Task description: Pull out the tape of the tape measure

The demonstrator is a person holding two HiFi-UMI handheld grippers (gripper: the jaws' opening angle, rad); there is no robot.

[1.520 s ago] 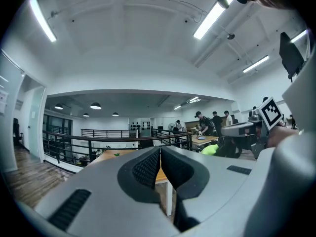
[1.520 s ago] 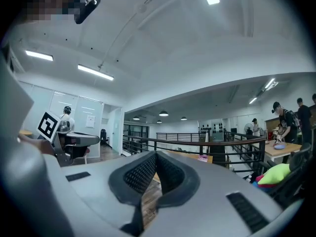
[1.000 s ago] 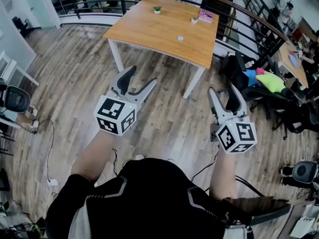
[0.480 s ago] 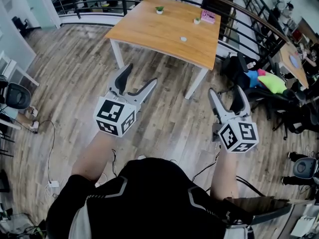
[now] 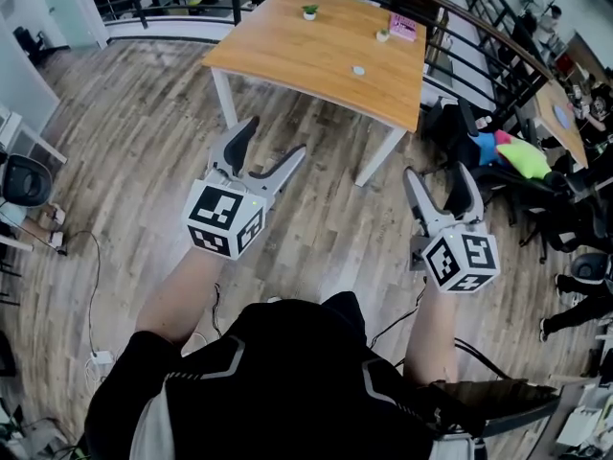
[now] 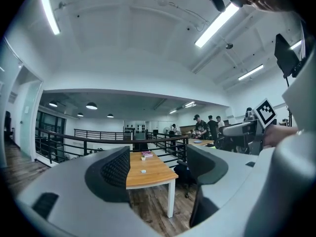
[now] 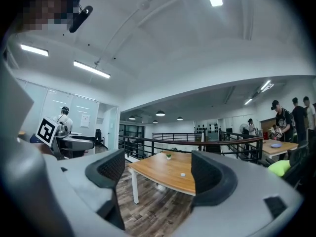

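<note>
- While both grippers hung at chest height over the wooden floor point(image 5: 134, 161), none of the task looked done
- Nearest, the left gripper point(image 5: 276, 135) had just been opening its jaws; they stood wide apart with nothing between them
- Beside it, the right gripper point(image 5: 437, 172) had likewise just been opening, and its jaws were spread and empty too
- Both pointed level toward the wooden table point(image 5: 287, 51), which stood well apart from them across the floor
- On that table, toward its right side, lay a small white round object point(image 5: 358, 70); it was probably the tape measure, though too small to tell for certain, and no tape showed drawn out of it
- Farther back on the tabletop stood two little potted plants point(image 5: 309, 11), and a pink item point(image 5: 400, 29) lay near the far corner
- Behind the table ran a dark railing point(image 7: 188, 142), with people at desks in the distance
- By my judgement the whole job was left: close the gap to the table, take the case in one gripper, pinch the end of the tape in the other, and draw the two apart
- Since the object was small and sat loose on a smooth top, the first grasp seemed likely to need care so as not to push it away
</note>
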